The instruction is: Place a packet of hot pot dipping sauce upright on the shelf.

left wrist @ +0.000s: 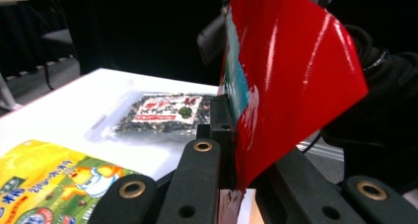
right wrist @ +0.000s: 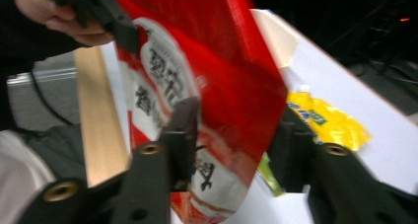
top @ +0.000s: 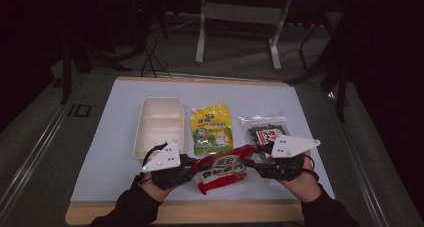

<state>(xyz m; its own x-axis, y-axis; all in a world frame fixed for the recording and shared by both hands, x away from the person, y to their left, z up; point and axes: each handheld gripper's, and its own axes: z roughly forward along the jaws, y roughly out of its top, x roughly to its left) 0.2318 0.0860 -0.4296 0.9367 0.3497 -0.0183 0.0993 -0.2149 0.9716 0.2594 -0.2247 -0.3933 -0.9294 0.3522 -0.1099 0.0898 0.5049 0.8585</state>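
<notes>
A red snack bag [top: 222,167] with white lettering hangs just above the table's front edge between my two grippers. My left gripper [top: 192,163] is shut on the bag's left end; in the left gripper view its jaws [left wrist: 226,115] pinch the glossy red edge [left wrist: 286,86]. My right gripper [top: 252,163] is at the bag's right end. In the right gripper view its jaws [right wrist: 236,130] stand apart with the tilted bag [right wrist: 212,86] between them, not pressed. The left gripper's black jaw [right wrist: 116,24] grips the bag's far corner there.
A white two-compartment tray [top: 145,107] sits at the mat's left. Beside it lie a yellow pouch [top: 212,129] and a clear packet of dark food [top: 265,132]. The pale mat [top: 115,152] covers a wooden table [top: 190,212]. Table legs stand on the dark floor behind.
</notes>
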